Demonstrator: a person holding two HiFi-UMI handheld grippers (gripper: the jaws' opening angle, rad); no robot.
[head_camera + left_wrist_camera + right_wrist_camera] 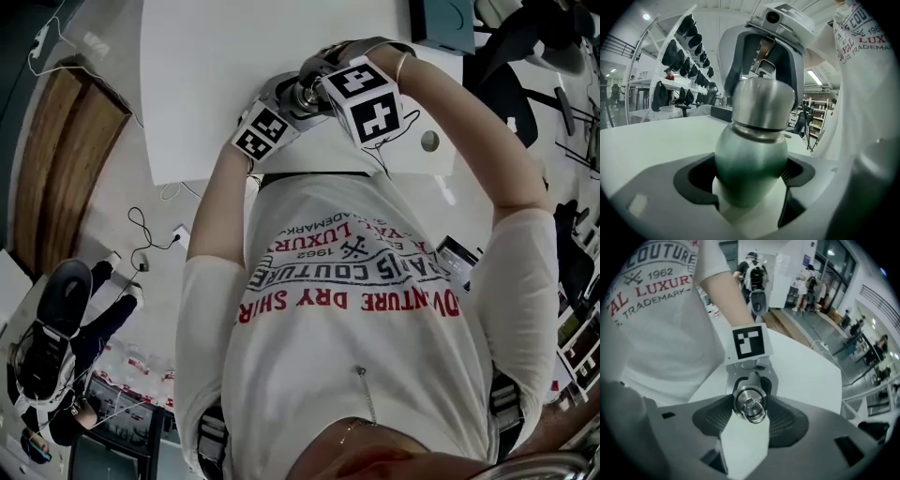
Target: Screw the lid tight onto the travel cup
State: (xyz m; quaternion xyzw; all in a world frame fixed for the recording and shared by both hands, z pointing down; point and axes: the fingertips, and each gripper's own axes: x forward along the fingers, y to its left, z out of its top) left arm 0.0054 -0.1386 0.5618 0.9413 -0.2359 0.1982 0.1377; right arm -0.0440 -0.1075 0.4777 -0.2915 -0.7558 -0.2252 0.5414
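Cup (750, 164) of brushed steel, bulbous; domed lid (763, 101)

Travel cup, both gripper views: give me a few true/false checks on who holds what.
1. The left gripper clamps the cup by its body. True.
2. The lid hangs in the right gripper, clear of the cup. False: it sits on the cup's top, with the right gripper's jaws pressed on either side of it.
3. The right gripper comes at the lid from above. True.
4. The lid's top is bare. False: a metal ring sits on it.
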